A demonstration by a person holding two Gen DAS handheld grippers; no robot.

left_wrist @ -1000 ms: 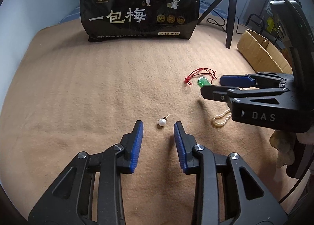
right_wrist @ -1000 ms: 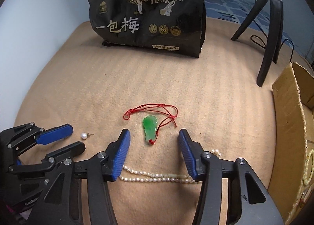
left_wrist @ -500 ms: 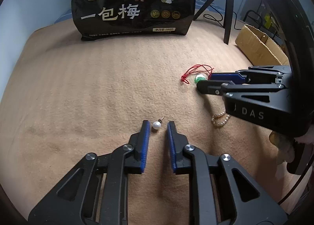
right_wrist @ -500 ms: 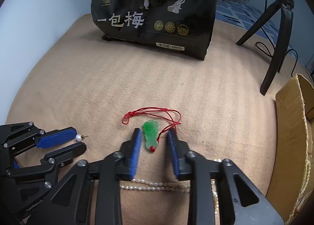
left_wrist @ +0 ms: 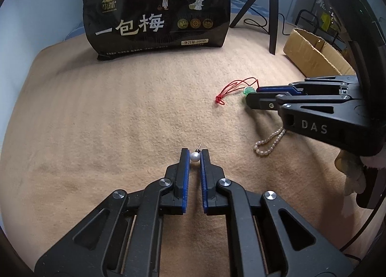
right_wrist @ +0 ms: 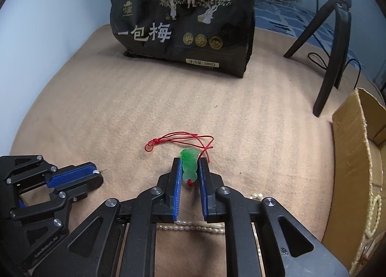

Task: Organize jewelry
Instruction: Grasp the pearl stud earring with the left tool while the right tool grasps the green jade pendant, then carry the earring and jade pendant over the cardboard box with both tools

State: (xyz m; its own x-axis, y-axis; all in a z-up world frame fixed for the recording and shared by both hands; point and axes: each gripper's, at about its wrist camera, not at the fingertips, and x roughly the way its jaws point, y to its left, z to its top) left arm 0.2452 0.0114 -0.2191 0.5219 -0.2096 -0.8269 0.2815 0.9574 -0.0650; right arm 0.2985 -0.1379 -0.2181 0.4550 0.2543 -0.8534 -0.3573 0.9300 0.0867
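My left gripper (left_wrist: 194,155) is shut on a white pearl stud earring (left_wrist: 195,156), its pin pointing away, low on the tan blanket (left_wrist: 120,113). My right gripper (right_wrist: 189,164) is shut on a green jade pendant (right_wrist: 189,162) with a red cord (right_wrist: 178,138) trailing ahead of it. In the left wrist view the right gripper (left_wrist: 253,94) shows at right with the pendant (left_wrist: 247,90) at its tips. In the right wrist view the left gripper (right_wrist: 95,175) shows at lower left. A pearl necklace (left_wrist: 269,143) lies under the right gripper; it also shows in the right wrist view (right_wrist: 193,225).
A black snack bag (left_wrist: 156,11) stands at the back of the blanket. A black tripod (right_wrist: 333,43) stands at the back right. An open cardboard box (right_wrist: 357,156) sits at the right edge, with a pale bead string (right_wrist: 372,214) hanging on it.
Both grippers moved forward and closed: the left from open around the pearl earring to shut on it, the right from open around the jade pendant to shut on it.
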